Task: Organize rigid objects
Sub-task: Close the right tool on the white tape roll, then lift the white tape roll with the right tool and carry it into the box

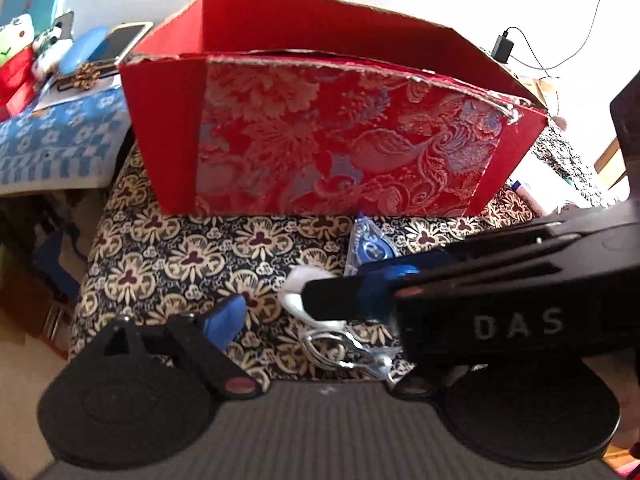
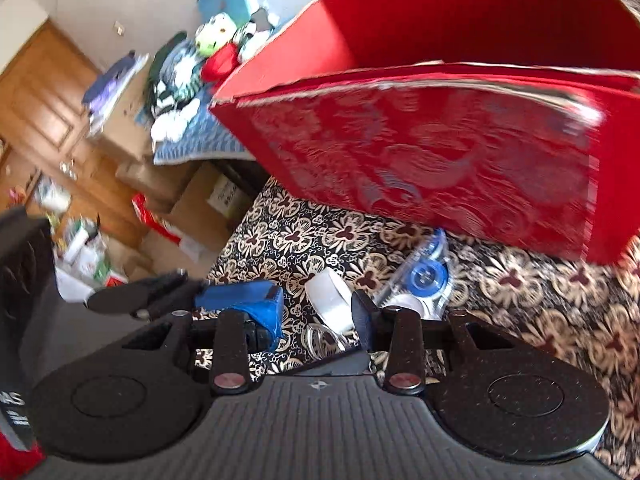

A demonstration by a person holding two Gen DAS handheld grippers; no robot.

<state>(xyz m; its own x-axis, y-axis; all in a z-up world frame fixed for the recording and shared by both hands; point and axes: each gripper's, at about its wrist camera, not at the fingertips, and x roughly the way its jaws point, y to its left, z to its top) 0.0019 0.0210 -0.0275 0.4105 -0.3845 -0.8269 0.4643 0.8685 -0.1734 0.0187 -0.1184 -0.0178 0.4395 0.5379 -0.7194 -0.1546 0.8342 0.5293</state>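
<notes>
Little writing can be read: white letters "DAS" are printed on the black body of the right gripper (image 1: 340, 300) where it crosses the left wrist view, and the fragment "AS" shows at the left edge of the right wrist view; the print on the correction tape dispenser (image 1: 370, 246) is too blurred to read.

All places are given relative to the red brocade box (image 1: 332, 136), an open-topped box that stands on the patterned cloth (image 1: 180, 256). Left of the box, a phone (image 1: 124, 40) and plush toys (image 1: 24, 48) lie on a blue-and-white checked cloth (image 1: 60, 136).

In the left wrist view, only the blue pad of one finger (image 1: 226, 320) of the left gripper (image 1: 280, 320) is seen in front of the box, above the cloth; its other finger is hidden behind the right gripper, so how far it stands open cannot be told.

In the right wrist view, the right gripper (image 2: 318, 312) is seen with its fingers spread wide and nothing clasped. Between them, in front of the box, lie a white tape roll (image 2: 330, 300) and clear rings (image 2: 320, 340); what the rings are cannot be told. The correction tape dispenser (image 2: 424, 272) lies just beyond the right-hand finger (image 2: 362, 320), close under the box's front wall. The left-hand blue finger (image 2: 256, 304) lies beside the black tip of the left gripper (image 2: 140, 292).
</notes>
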